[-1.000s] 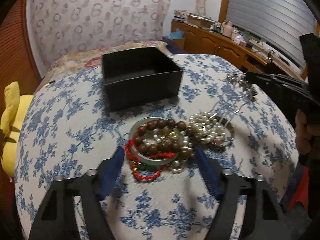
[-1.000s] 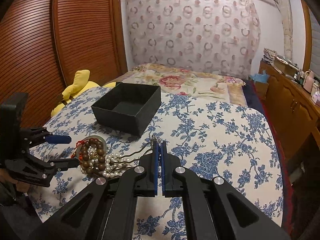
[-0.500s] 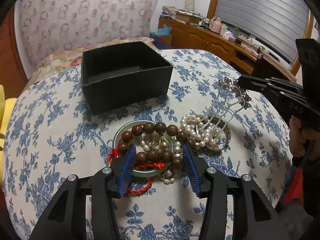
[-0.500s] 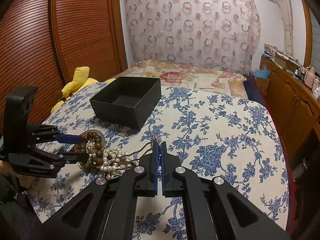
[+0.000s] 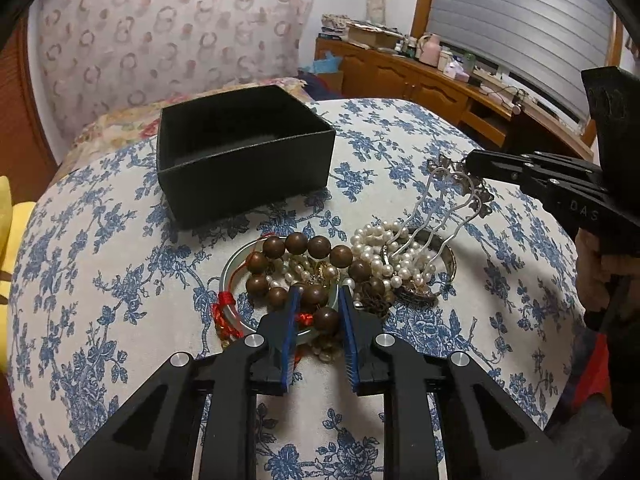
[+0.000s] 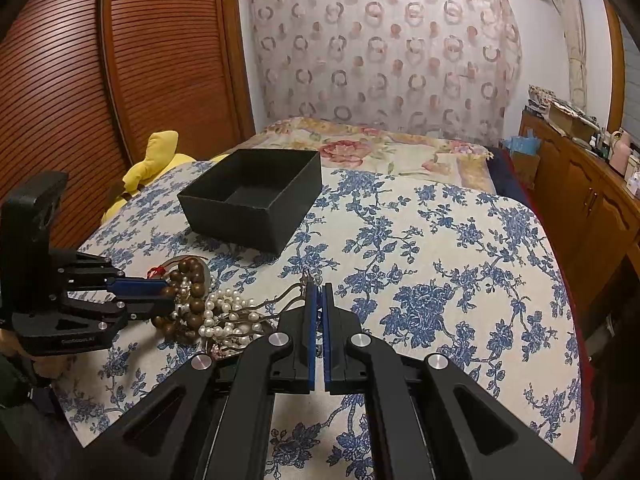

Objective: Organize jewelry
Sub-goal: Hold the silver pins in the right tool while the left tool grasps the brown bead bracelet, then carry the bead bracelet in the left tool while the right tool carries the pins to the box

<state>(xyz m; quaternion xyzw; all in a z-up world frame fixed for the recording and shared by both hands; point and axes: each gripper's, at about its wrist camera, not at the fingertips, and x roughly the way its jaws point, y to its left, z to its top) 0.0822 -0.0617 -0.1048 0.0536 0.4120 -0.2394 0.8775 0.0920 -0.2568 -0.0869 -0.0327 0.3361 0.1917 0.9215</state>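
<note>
A pile of jewelry lies on the flowered cloth: a brown wooden bead bracelet, a pale green bangle, red cord, pearls and a silver hair fork. My left gripper has closed its blue pads on the near beads of the wooden bracelet. My right gripper is shut on the ornate head of the hair fork, whose prongs reach into the pearls. The open black box stands just behind the pile; it also shows in the right wrist view.
The cloth-covered table drops off at its right and near edges. A yellow plush toy lies at the left edge. A bed lies behind, and a wooden cabinet stands at the right.
My left gripper has moved forward into the pile and closed its jaws from wide open onto the wooden beads. The right gripper has stayed shut on the hair fork.
</note>
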